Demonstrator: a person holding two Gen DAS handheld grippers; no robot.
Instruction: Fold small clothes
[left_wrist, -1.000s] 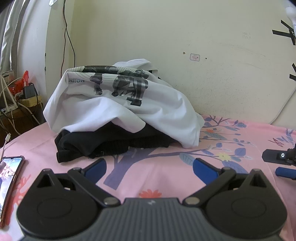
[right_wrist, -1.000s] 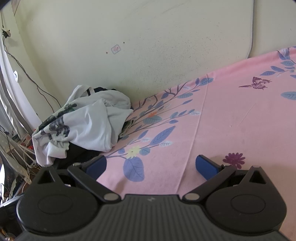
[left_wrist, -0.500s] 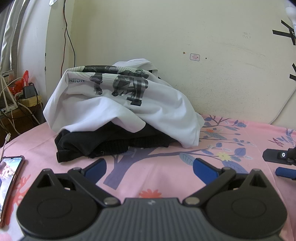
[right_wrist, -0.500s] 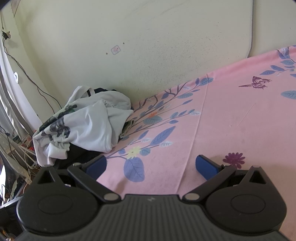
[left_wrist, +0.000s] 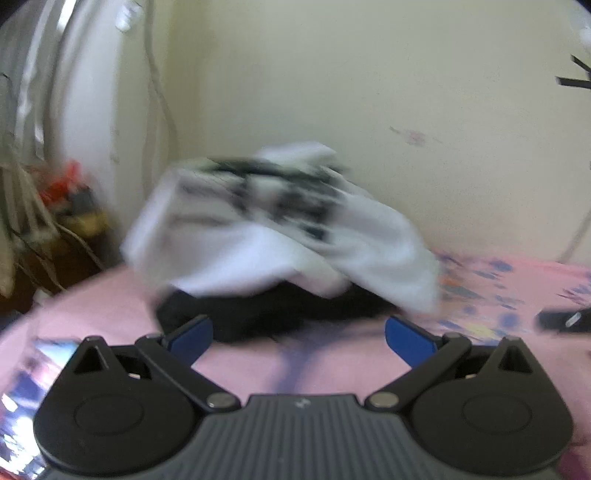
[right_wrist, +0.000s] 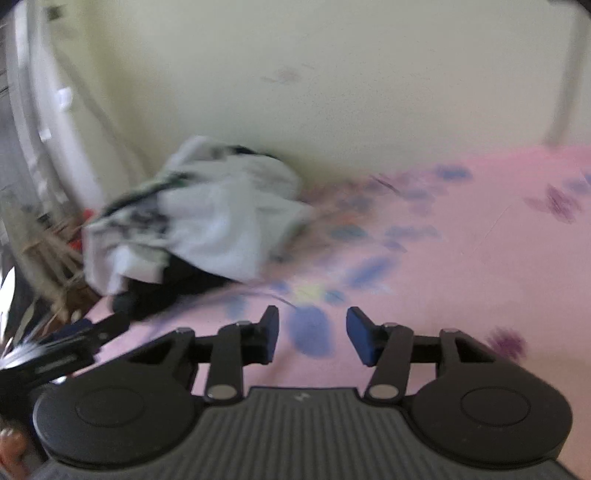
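Clothes pile sitting at the far end of the bed, both tongs short of it and holding nothing.

Everything's blurry, but here's the layout: big cream wall (left_wrist: 369, 92) behind, pink floral bedsheet (right_wrist: 461, 258) spread over the bed. Against the wall is the heap, a white printed t-shirt (left_wrist: 266, 236) draped over a black garment (left_wrist: 266, 314). The left tongs (left_wrist: 298, 334) are spread wide, nothing between the blue pads, and the black garment lies just ahead of them, roughly centred in the gap. The right tongs (right_wrist: 312, 334) are partway in and closing on empty air, only sheet showing between them; from there the pile sits well off to the upper left, with the white shirt (right_wrist: 207, 221) on top. A dark little gadget (left_wrist: 561, 319) lies on the sheet off to the right of the left tongs.
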